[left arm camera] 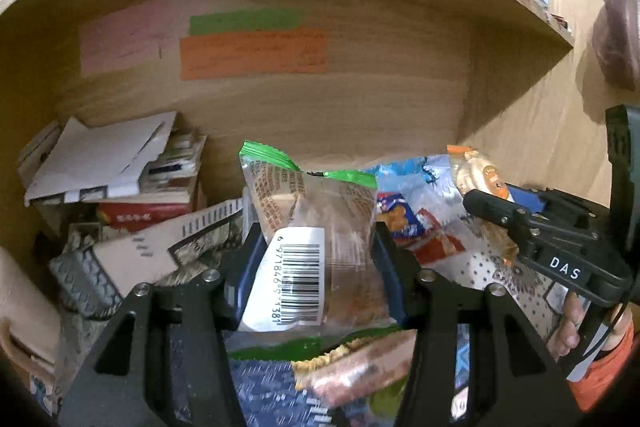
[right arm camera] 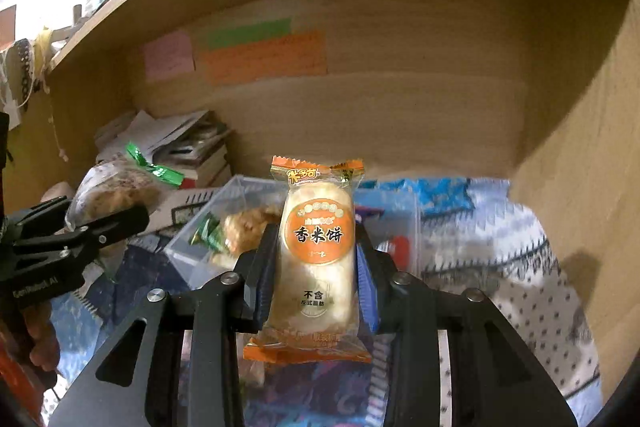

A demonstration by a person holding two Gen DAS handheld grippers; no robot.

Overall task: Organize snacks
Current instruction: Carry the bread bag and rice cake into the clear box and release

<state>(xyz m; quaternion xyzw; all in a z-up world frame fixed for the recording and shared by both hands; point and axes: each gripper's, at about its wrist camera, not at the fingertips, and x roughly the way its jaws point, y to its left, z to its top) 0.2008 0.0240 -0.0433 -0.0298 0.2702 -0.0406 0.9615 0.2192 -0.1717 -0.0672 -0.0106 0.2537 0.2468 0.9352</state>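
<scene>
My left gripper (left arm camera: pixel 316 251) is shut on a clear green-edged snack packet (left arm camera: pixel 320 219) with a white barcode label, held upright above more snack packets (left arm camera: pixel 352 367). My right gripper (right arm camera: pixel 316 259) is shut on an orange rice-cake packet (right arm camera: pixel 316 255), held upright over a clear plastic box (right arm camera: pixel 224 223) that holds several snacks. In the left wrist view the right gripper (left arm camera: pixel 500 211) is at the right with the orange packet (left arm camera: pixel 480 175). In the right wrist view the left gripper (right arm camera: pixel 96 223) is at the left with its green-edged packet (right arm camera: pixel 120 187).
All this is inside a wooden cubby (left arm camera: pixel 320 99) with coloured paper notes (left arm camera: pixel 252 51) on its back wall. A pile of books and papers (left arm camera: pixel 116 171) fills the left rear. A patterned cloth (right arm camera: pixel 500 235) covers the floor. The cubby's right wall (right arm camera: pixel 580 187) stands close.
</scene>
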